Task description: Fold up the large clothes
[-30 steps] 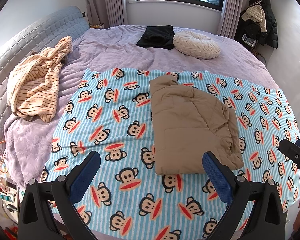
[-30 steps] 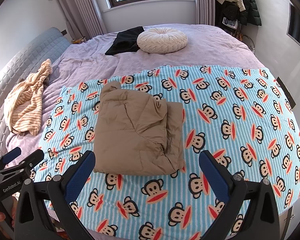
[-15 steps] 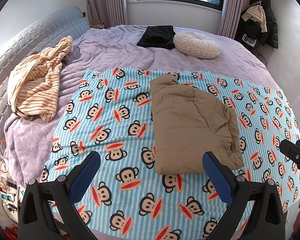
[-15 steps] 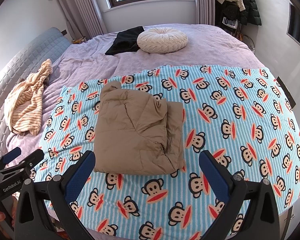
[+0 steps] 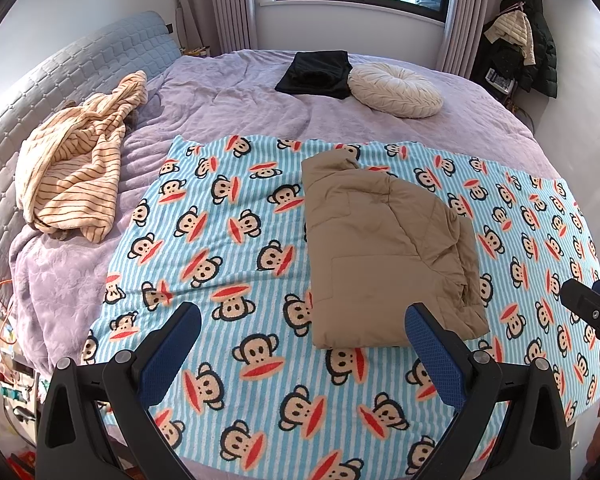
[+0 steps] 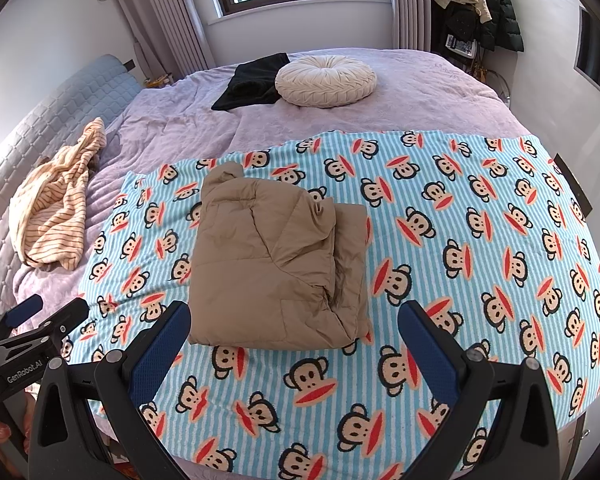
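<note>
A bedroom seen from two gripper cameras held above the near edge of a bed (image 5: 480,120). The text runs from left to right, with clock directions read on each picture's face.

At about 9 o'clock in the left wrist view lies a crumpled cream striped garment (image 5: 76,168) on the lilac bedspread, just beside the quilted grey headboard (image 5: 40,92). In the right wrist view the same garment sits at 9 o'clock too.

A blue striped blanket with monkey faces (image 5: 220,248) covers the near half of the bed. On it rests the tan padded jacket (image 5: 380,248), folded into a thick rectangle. In the left wrist view it lies just right of centre, toward 3 o'clock. In the right wrist view the jacket (image 6: 272,264) lies just left of centre, with its loose layered edges on the right side.

At 12 o'clock, on the far side of the bed, a folded black garment (image 5: 316,74) touches a round cream cushion (image 5: 396,90) to its right. Dark coats (image 5: 536,40) hang in the corner at 2 o'clock.

The left gripper (image 5: 302,356) hangs at 6 o'clock with its blue-padded jaws spread wide, nothing between them. The right gripper (image 6: 294,354) hangs likewise, jaws wide apart and empty, above the near edge of the blanket. Neither touches the jacket.
</note>
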